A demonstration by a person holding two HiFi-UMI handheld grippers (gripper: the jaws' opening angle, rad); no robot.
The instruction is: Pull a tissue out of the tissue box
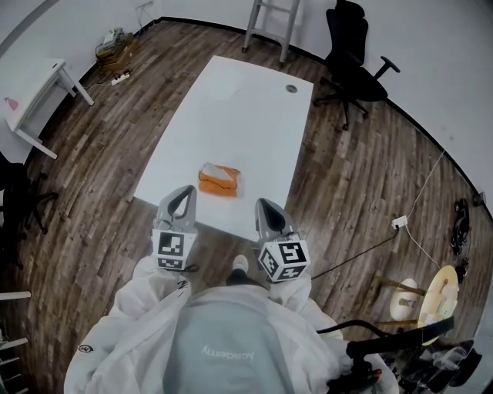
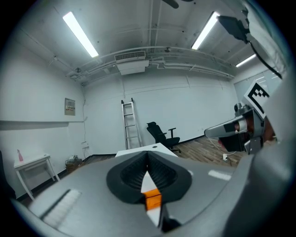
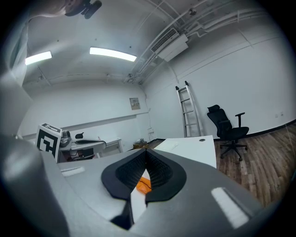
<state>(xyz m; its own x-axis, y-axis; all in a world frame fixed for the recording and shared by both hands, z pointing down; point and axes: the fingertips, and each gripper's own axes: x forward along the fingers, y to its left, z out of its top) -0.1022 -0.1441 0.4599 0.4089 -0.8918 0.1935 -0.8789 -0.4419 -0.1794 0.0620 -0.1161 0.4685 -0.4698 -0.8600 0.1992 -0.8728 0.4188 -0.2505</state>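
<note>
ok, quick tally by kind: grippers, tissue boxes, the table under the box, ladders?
grippers: 2 (left gripper, right gripper)
tissue box: 1
table: 1
ladder: 1
total: 5

Tissue box (image 1: 219, 180) on table (image 1: 231, 100)

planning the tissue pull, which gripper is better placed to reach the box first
Left, narrowly. Both have their jaws shut and empty. In the head view the left gripper sits a little nearer the orange tissue box than the right gripper, and its own view lines up on the box.
</note>
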